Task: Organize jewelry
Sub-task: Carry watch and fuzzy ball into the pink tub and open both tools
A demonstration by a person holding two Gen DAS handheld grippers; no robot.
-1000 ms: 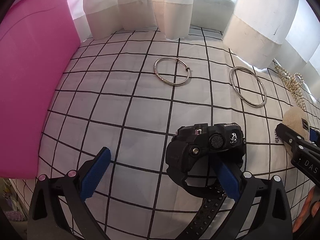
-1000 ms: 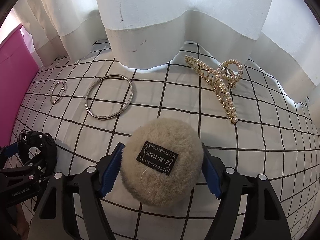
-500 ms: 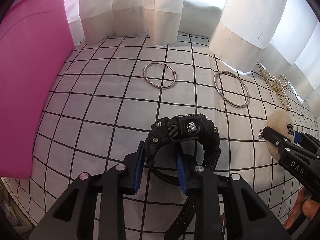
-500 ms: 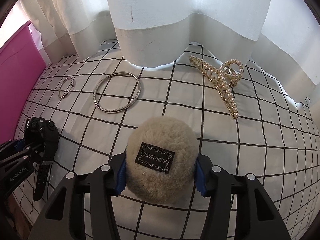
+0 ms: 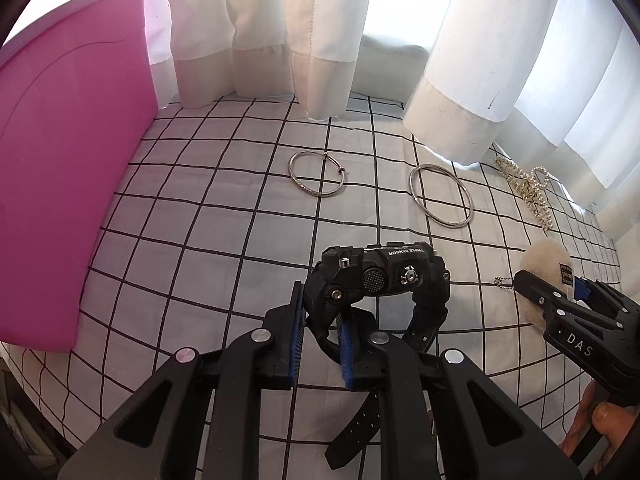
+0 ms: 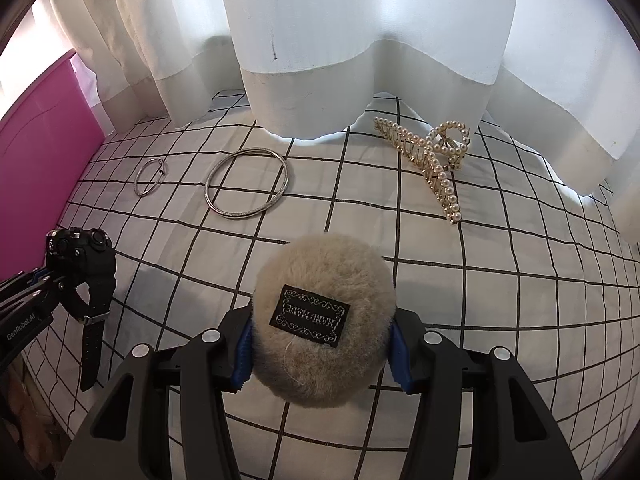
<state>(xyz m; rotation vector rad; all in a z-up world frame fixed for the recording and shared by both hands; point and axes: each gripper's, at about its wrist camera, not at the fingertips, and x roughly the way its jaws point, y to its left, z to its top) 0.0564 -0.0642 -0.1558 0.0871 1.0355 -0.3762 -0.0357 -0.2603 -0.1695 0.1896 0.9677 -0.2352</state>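
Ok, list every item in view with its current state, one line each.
left gripper: shut on the watch strap.
black watch: gripped, loose strap end hanging down.
right gripper: shut on the pom-pom.
fur pom-pom: squeezed between the pads, label facing the camera.
small bangle: lying flat on the cloth, ends not joined.
large bangle: lying flat, closed ring.
pearl hair claw: resting on the cloth, shut.

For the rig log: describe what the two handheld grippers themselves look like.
Both are black plastic, with angular cut-out arms and silver round pivot pins. The left gripper has blue ribbed pads. The right gripper has blue pads too. White lettering reads "DAS" on the right, "GenRobot.AI" on the left. No cables show.
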